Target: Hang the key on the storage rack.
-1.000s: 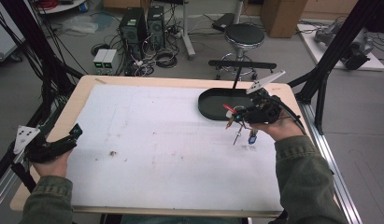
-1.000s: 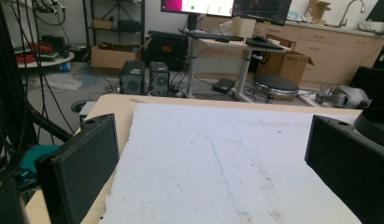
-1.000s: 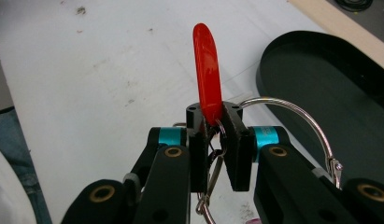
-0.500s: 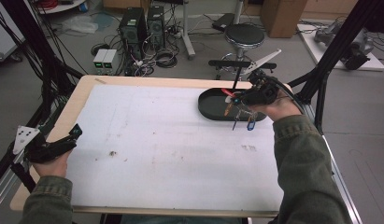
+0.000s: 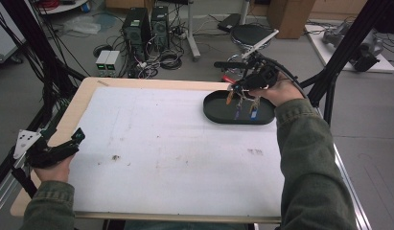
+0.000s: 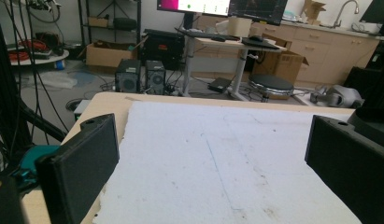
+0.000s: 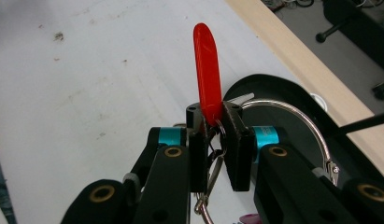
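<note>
Right tongs (image 7: 213, 122) clench a red key tag (image 7: 207, 70) above the black tray (image 5: 214, 109); left tongs (image 6: 213, 154) gape, released.

Key bunch (image 5: 242, 103) on metal ring (red tag (image 7: 208, 74) upright), dangling above black oval tray (image 5: 214, 109).
</note>
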`<state>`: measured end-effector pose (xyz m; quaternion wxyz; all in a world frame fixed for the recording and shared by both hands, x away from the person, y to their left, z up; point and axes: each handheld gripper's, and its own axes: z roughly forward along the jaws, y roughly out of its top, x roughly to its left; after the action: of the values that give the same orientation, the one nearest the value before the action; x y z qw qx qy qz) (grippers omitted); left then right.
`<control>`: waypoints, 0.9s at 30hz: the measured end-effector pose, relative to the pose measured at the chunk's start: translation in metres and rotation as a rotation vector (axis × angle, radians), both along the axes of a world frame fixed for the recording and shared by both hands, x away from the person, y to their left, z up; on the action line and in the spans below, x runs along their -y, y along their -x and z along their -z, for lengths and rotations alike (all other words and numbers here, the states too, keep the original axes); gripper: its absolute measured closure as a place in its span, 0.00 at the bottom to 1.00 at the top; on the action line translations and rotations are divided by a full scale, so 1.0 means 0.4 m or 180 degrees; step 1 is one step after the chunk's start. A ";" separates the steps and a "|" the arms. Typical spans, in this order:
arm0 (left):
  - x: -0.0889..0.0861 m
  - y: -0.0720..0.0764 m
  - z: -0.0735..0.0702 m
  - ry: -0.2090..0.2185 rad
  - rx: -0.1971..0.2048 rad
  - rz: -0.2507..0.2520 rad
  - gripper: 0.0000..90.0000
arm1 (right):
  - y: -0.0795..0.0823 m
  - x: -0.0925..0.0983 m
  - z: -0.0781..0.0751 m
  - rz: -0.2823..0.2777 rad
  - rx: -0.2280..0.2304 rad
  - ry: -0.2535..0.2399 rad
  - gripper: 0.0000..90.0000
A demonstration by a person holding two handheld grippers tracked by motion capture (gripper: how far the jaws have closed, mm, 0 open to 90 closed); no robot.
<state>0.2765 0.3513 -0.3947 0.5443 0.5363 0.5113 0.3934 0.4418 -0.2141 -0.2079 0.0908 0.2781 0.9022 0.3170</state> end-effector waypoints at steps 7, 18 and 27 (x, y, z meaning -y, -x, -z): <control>-0.005 0.001 0.001 0.0005 -0.0004 -0.0010 0.04 | -0.065 -0.017 -0.003 0.0088 0.0024 -0.0043 0.90; -0.003 0.004 0.000 -0.0015 0.0008 -0.0021 0.04 | -0.121 0.000 0.029 0.0305 0.0041 -0.0004 0.90; -0.002 0.002 0.001 -0.0025 -0.0001 -0.0019 0.04 | -0.153 0.011 0.041 0.0432 0.0132 -0.0111 0.90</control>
<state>0.2759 0.3519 -0.3951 0.5409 0.5369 0.5115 0.3969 0.5029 -0.2186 -0.2241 0.1259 0.3336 0.8735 0.3314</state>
